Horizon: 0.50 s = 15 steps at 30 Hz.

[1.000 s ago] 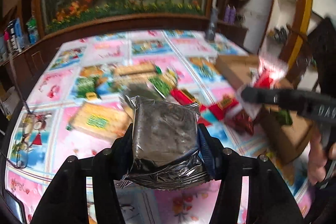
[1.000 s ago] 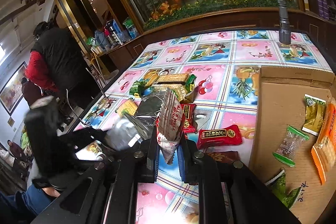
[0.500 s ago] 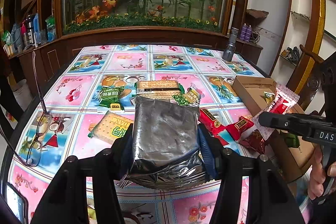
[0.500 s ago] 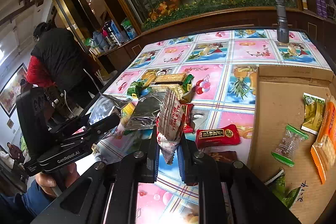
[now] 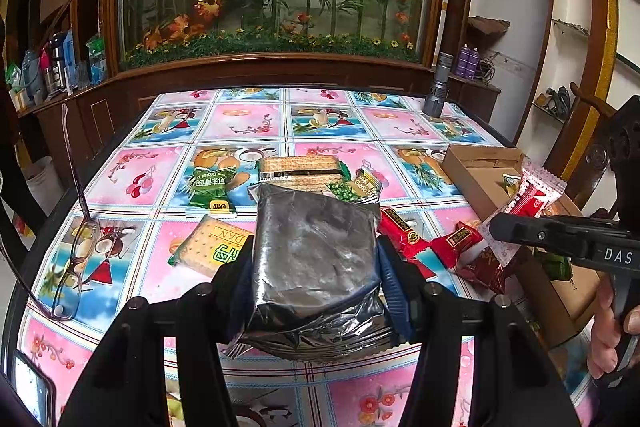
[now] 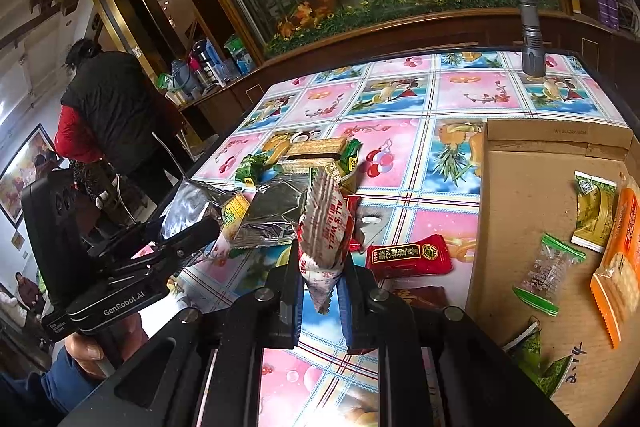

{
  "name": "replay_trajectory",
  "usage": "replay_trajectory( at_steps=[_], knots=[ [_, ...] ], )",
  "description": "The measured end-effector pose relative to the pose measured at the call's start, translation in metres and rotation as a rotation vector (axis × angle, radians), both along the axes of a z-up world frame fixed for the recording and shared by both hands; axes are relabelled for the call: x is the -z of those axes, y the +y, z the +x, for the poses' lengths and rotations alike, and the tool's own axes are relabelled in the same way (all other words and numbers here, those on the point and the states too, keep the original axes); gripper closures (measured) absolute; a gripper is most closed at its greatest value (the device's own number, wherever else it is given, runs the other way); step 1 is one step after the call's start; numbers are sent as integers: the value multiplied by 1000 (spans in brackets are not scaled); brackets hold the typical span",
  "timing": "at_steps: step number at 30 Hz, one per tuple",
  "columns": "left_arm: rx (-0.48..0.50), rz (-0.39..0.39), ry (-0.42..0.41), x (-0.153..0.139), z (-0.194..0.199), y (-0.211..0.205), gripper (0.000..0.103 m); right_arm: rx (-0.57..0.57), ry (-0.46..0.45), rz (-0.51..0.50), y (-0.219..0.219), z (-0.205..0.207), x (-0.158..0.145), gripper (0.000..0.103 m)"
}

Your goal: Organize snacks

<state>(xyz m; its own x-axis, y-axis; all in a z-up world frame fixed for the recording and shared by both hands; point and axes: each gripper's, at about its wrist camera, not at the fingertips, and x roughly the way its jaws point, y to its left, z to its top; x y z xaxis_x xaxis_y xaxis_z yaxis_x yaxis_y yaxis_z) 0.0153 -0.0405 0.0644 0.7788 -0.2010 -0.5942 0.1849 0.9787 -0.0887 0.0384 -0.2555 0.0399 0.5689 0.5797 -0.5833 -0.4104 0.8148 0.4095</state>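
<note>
My left gripper (image 5: pixel 314 261) is shut on a silver foil packet (image 5: pixel 316 251), held above the near part of the table; the right wrist view shows that same packet (image 6: pixel 188 201) at the left. My right gripper (image 6: pixel 322 267) is shut on a red-and-white wrapped snack (image 6: pixel 326 223), which stands upright between the fingers just left of the cardboard box (image 6: pixel 528 211). In the left wrist view this snack (image 5: pixel 534 193) hovers by the box (image 5: pixel 476 167). Loose on the tablecloth lie cracker packs (image 5: pixel 210 247), a green packet (image 5: pixel 210 187) and red packets (image 5: pixel 400 227).
Several snacks lie in the box, among them an orange cracker pack (image 6: pixel 618 259) and a clear candy (image 6: pixel 548 273). Another foil packet (image 6: pixel 276 215) lies on the table. Glasses (image 5: pixel 76 259) rest near the left edge and a grey torch (image 5: pixel 438 87) stands at the back. A person (image 6: pixel 104 111) stands beyond the table.
The left gripper swung with its foil packet and has steadied, so the table now sits level in its view. The right gripper and its snack have not moved.
</note>
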Motion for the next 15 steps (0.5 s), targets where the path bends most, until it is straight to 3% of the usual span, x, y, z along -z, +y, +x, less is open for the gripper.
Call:
replay_trajectory(
  at_steps=[10, 15],
  knots=[
    [8, 17, -11, 0, -3, -2, 50, 0, -2, 3, 0, -1, -1, 87],
    [14, -1, 22, 3, 1, 2, 50, 2, -4, 1, 1, -2, -1, 87]
  ],
)
